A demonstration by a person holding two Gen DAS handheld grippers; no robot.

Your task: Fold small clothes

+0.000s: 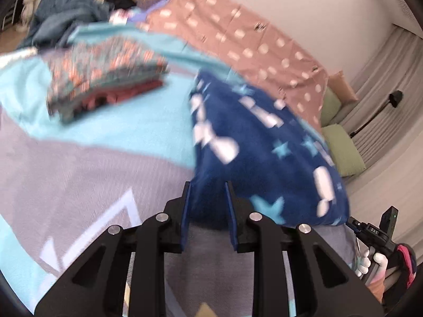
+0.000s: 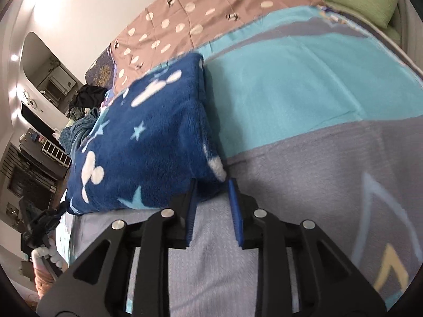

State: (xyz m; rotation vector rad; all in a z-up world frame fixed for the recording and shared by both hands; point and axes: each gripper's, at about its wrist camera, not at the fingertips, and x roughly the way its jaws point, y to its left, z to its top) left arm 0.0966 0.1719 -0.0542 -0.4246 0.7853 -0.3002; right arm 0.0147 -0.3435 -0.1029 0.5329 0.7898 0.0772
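On the bed, atop the teal-and-grey blanket point(image 2: 304, 84), lies the folded blue fleece garment point(image 2: 148, 137) with white and teal print. Left gripper point(image 1: 207, 190) is clamped on its near edge, fabric bunched between the blue pads. Right gripper point(image 2: 212, 185) pinches the other near corner the same way. Folded patterned stack point(image 1: 105, 71) sits apart, further back on the left. Left view blurred.
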